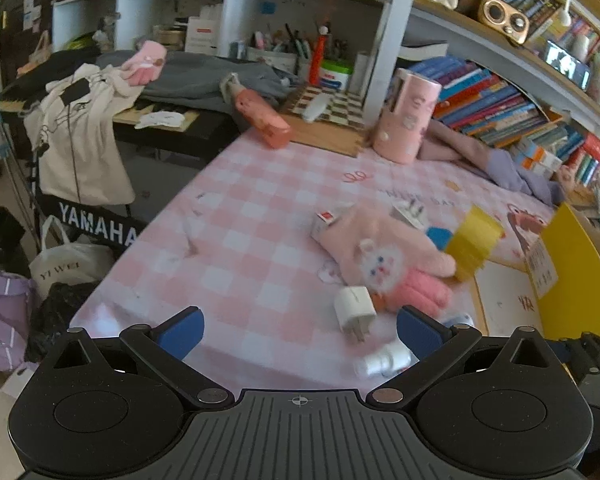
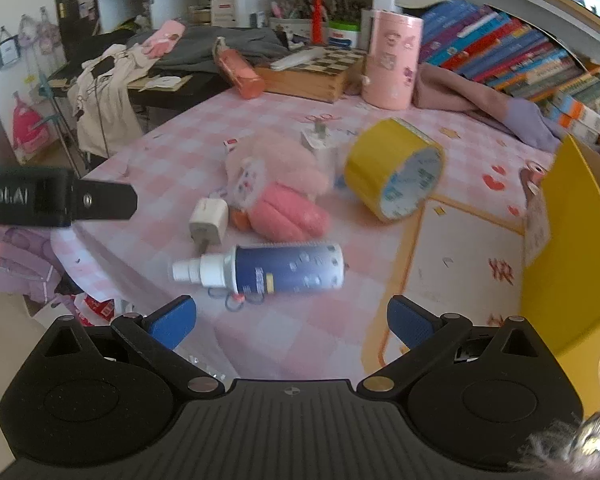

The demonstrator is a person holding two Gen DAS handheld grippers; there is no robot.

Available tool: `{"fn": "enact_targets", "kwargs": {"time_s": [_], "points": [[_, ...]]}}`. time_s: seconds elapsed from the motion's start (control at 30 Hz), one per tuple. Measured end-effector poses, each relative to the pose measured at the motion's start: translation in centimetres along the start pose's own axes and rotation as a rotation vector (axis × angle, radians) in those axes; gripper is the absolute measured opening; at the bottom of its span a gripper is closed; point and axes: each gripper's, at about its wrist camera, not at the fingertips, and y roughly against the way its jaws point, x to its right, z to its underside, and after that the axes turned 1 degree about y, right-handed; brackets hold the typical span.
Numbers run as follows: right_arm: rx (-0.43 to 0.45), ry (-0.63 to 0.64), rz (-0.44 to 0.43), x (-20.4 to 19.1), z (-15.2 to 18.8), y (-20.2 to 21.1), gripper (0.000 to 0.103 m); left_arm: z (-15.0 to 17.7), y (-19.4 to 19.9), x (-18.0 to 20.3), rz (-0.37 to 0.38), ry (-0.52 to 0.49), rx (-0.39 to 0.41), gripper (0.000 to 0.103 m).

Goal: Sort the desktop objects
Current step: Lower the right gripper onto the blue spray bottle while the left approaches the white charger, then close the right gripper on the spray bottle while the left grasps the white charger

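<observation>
Now both grippers hover spread wide and empty over the tabletop's near edge. Left gripper [image 1: 300, 330] has a white plug [image 1: 354, 311] just ahead between its fingers. Right gripper [image 2: 290, 322] faces a blue bottle [image 2: 276, 270] lying sideways; tape [image 2: 394, 168] sits beyond. "YAMAHA" [image 1: 97, 226] shows left.

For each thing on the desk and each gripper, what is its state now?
Left gripper: open, empty.
Right gripper: open, empty.
Spray bottle: lying on its side.
Yellow tape roll: tilted on its edge.
White charger: lying flat, prongs out.
Pink glove: lying on the cloth.
Pink cylinder: upright.
</observation>
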Motion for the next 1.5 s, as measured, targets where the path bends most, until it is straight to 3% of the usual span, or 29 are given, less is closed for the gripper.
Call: {"fn": "enact_targets", "kwargs": {"time_s": [0.27,0.43,0.57,0.6,0.7,0.8,0.97,1.13,1.2,1.37,1.4,1.5], "points": [[-0.040,0.176,-0.032,-0.7,-1.8,-3.0,0.101,-1.2,-1.0,-0.3,-0.009,-0.008,-0.013,0.103],[-0.085,0.369,-0.100,-1.4,-2.5,-4.7,0.101,-1.9,-1.5,-0.6,-0.017,0.002,-0.009,0.103],[-0.068,0.575,-0.160,-2.4,-2.7,-4.8,0.100,-2.4,-2.0,-0.5,-0.013,0.002,-0.013,0.103],[-0.064,0.613,-0.177,-2.6,-2.7,-4.8,0.097,-2.5,-2.0,-0.5,-0.012,0.002,-0.013,0.103],[-0.090,0.676,-0.220,-2.7,-2.8,-5.1,0.076,-2.6,-2.3,-0.4,-0.005,-0.001,-0.016,0.103],[-0.103,0.656,-0.192,-1.8,-3.0,-5.1,0.055,-2.7,-2.6,-0.3,0.004,-0.005,-0.032,0.103],[-0.167,0.518,-0.152,0.7,-3.1,-4.6,0.053,-2.4,-3.9,0.4,0.035,-0.047,-0.081,0.103],[-0.206,0.334,-0.046,2.7,-2.6,-4.2,0.040,-2.0,-5.0,1.9,0.090,-0.128,-0.112,0.099],[-0.213,0.188,-0.007,4.3,-2.4,-3.9,0.036,-1.8,-5.4,2.8,0.110,-0.177,-0.121,0.094],[-0.207,-0.232,0.005,7.8,-2.3,-4.0,0.031,-1.0,-7.2,4.7,0.117,-0.284,-0.163,0.060],[-0.194,-0.287,0.004,8.2,-2.3,-4.0,0.031,-0.8,-7.6,4.9,0.110,-0.299,-0.169,0.057],[-0.192,-0.246,0.016,7.6,-2.2,-3.9,0.031,-0.7,-8.3,5.1,0.107,-0.312,-0.182,0.051]]}}
